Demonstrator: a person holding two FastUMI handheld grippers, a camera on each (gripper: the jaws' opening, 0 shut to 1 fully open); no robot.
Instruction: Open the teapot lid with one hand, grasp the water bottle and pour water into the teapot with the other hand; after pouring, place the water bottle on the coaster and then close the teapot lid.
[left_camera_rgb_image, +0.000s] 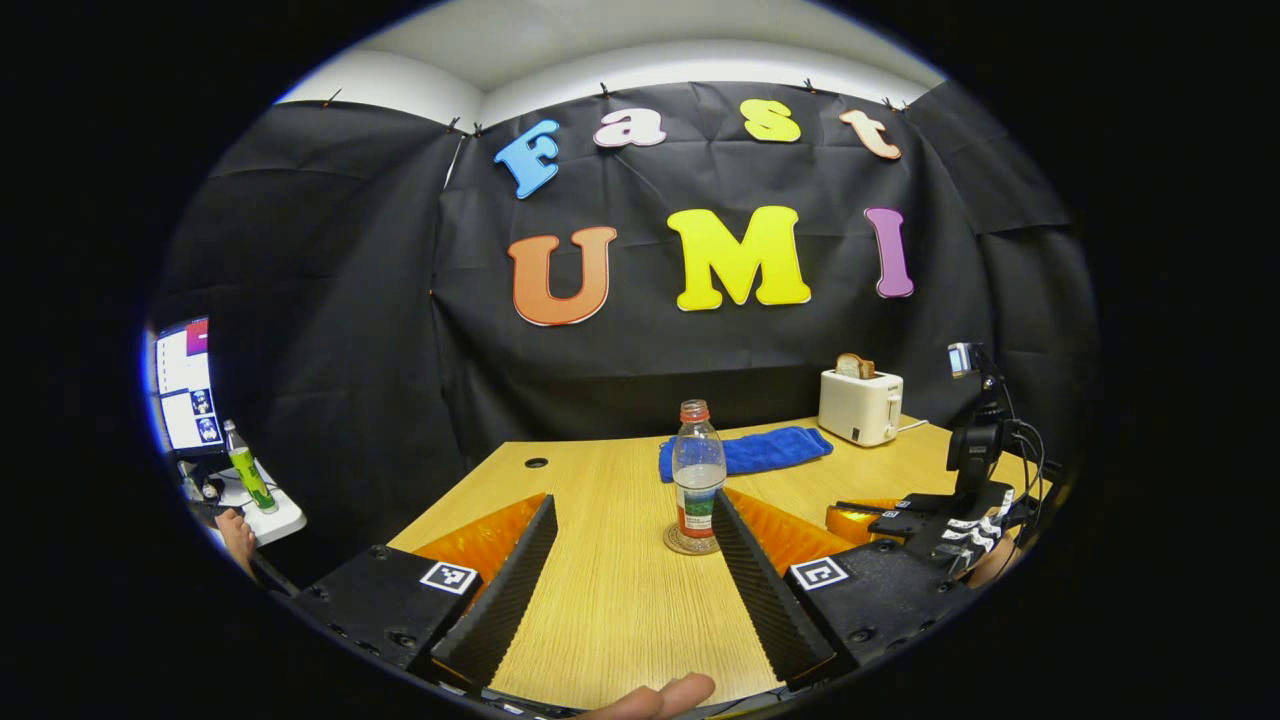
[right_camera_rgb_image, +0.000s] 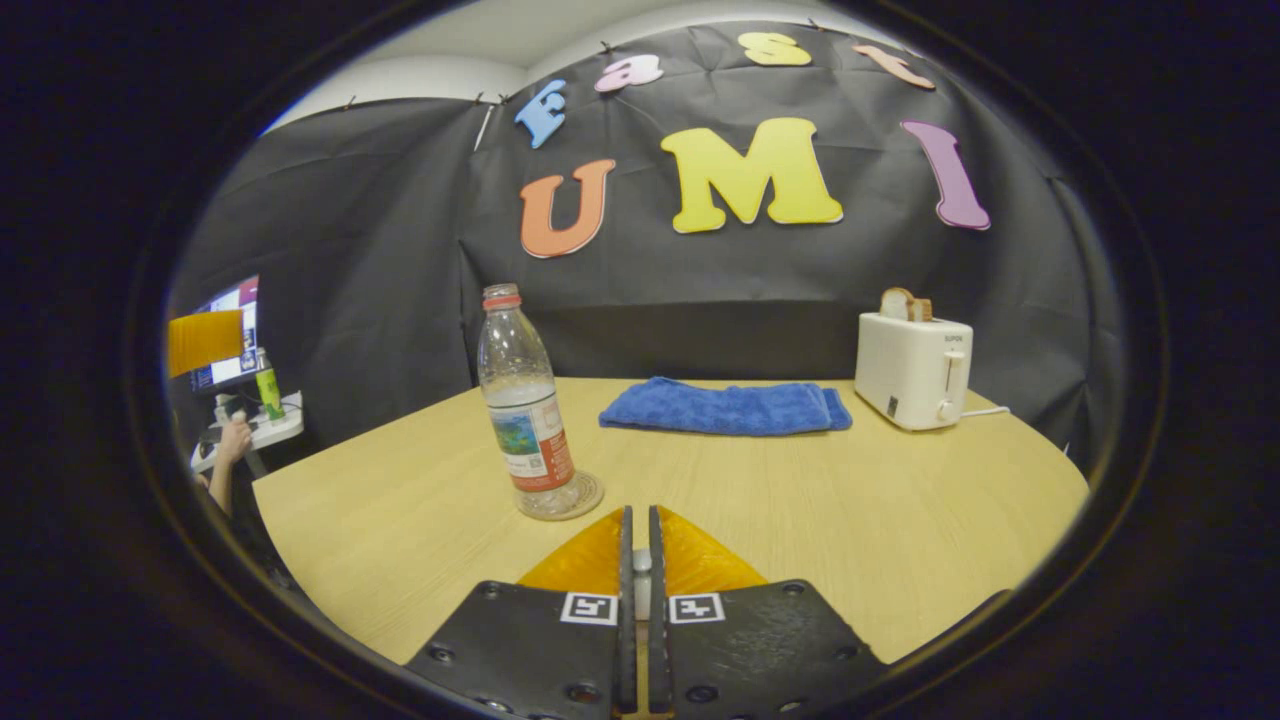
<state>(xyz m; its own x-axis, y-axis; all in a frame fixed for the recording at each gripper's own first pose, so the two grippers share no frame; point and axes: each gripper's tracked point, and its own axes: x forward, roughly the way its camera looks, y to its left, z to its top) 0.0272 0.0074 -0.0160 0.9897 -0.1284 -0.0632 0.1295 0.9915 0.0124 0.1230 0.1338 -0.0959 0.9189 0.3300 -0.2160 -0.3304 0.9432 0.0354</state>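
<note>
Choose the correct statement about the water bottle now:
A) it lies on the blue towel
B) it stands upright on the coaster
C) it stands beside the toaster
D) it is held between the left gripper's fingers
B: the water bottle stands upright on the round coaster, apart from both grippers.

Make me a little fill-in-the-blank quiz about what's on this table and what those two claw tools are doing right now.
1. The water bottle stands upright on a round ____.
2. Behind it lies a folded cloth coloured ____.
3. A slice of ____ sticks out of the toaster.
4. The right gripper has its fingers shut together, while the left gripper has them ____.

Missing words: coaster; blue; bread; open
</note>
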